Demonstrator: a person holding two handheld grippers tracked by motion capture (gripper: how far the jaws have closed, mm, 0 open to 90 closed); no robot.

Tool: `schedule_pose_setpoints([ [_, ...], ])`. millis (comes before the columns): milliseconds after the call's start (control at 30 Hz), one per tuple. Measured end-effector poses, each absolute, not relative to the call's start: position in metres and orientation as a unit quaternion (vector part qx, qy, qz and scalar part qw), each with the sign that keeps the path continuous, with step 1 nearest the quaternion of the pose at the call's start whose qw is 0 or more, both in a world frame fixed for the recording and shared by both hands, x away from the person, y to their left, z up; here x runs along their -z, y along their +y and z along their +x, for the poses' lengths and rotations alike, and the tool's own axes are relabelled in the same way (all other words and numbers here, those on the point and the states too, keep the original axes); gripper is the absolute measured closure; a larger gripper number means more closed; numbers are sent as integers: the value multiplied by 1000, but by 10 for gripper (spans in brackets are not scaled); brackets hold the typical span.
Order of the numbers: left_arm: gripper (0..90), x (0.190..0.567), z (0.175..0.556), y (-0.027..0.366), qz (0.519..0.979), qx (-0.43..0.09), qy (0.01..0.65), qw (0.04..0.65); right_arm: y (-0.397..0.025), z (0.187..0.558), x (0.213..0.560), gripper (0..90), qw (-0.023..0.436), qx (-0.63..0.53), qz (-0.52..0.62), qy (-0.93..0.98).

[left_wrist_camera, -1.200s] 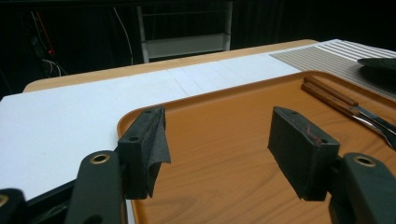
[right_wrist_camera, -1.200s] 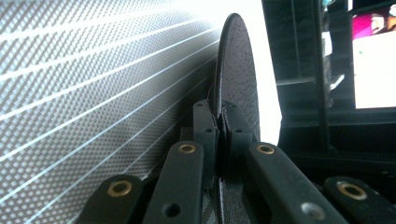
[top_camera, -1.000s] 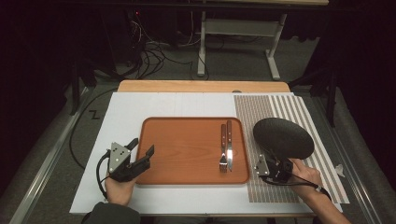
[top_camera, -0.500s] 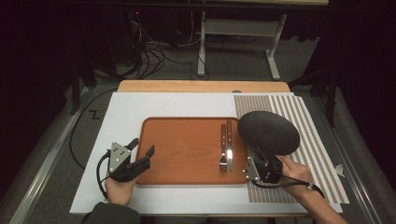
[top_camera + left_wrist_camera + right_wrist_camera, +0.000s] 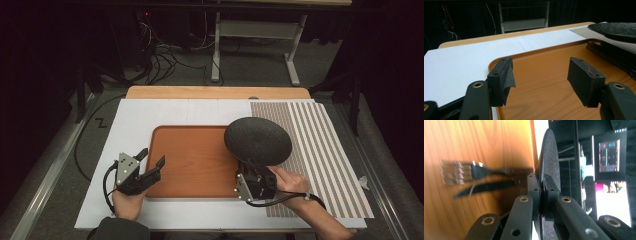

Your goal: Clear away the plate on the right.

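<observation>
The room is kept dark, with black surroundings beyond the table, whose wooden far edge is seen past a white cover sheet. A grey carpeted floor is lit dimly; a white metal frame stand is placed on it, and tangled cables are spread beside it

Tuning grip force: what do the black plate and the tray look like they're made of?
Plate: matte black with a fine grainy texture, thin rim; probably plastic or melamine, could be coated ceramic. Tray: orange-brown with wood grain and a raised rounded lip; smooth sheen suggests wood-look laminate or plastic rather than solid wood.
</observation>
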State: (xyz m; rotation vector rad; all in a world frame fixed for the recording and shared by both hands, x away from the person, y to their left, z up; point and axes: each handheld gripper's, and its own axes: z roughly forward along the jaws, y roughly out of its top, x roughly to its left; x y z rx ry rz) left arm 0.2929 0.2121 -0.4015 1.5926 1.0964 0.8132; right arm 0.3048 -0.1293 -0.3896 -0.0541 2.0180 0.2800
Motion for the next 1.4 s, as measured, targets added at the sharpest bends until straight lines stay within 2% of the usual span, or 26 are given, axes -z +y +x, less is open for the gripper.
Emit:
schedule_pose_setpoints([
  [333,371,401,292,214,655,-336,455,501,-73,298,394,890,506,-148,-79,846],
  [667,373,401,291,216,651,-339,459,501,-37,298,410,889,493,-156,-108,849],
  [1033,376,401,288,218,646,-346,460,502,-25,306,429,889,489,-143,-116,852],
  [1400,375,401,288,217,648,-345,459,500,-19,307,429,881,473,-150,-92,863],
])
